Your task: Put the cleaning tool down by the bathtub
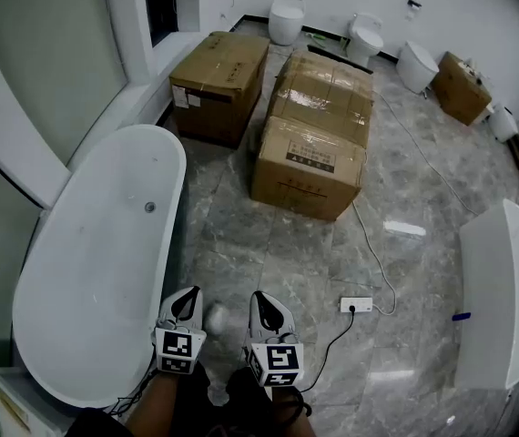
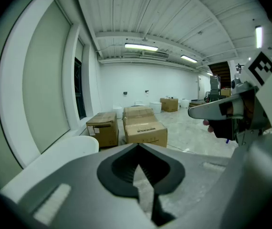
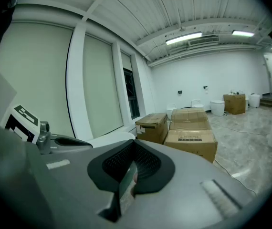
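Looking down in the head view, I see the left hand-held gripper (image 1: 187,303) and the right hand-held gripper (image 1: 265,308) over the floor (image 1: 241,244), just beside the bathtub (image 1: 96,235). In the left gripper view, its jaws are together with nothing inside. In the right gripper view, its jaws pinch a thin pale strip, which I think is the cleaning tool (image 3: 126,187). I should go low, then let go softly.
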`<state>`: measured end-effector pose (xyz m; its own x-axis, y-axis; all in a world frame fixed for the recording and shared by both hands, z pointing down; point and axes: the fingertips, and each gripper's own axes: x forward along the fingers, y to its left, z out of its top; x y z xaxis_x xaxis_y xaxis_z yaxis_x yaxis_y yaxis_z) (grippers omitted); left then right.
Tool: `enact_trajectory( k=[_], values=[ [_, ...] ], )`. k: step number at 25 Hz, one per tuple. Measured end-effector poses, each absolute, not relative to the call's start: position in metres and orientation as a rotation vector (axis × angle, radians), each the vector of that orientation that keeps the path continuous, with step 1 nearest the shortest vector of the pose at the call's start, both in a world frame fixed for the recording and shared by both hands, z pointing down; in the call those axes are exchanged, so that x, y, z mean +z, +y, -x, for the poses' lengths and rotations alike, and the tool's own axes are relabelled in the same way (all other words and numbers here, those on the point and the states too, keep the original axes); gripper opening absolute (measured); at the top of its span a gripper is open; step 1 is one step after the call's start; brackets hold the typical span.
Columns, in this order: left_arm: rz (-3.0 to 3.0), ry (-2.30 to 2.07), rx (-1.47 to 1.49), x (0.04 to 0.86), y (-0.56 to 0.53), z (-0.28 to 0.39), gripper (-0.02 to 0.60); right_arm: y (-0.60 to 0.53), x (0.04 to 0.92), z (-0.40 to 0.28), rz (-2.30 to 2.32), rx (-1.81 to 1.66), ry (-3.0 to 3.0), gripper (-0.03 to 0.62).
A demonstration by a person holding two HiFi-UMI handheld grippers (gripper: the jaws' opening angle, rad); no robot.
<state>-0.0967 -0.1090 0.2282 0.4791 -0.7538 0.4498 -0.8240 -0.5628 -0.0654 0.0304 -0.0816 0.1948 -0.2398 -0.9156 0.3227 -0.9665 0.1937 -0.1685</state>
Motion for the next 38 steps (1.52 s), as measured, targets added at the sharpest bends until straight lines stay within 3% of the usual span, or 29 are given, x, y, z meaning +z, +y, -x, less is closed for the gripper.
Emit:
enact_trajectory(
  k=[20, 38],
  values=[
    [-2.741, -1.404, 0.526, 0.138, -0.095, 0.079, 0.0, -0.062, 0.127, -0.053, -1.838, 0.338, -2.365, 0.023],
    [-2.819, -1.447, 0.521, 0.104, -0.091, 0.07, 0.0, -0.062, 0.085, -0.061, -1.824, 0.181, -2.417, 0.021]
  ],
)
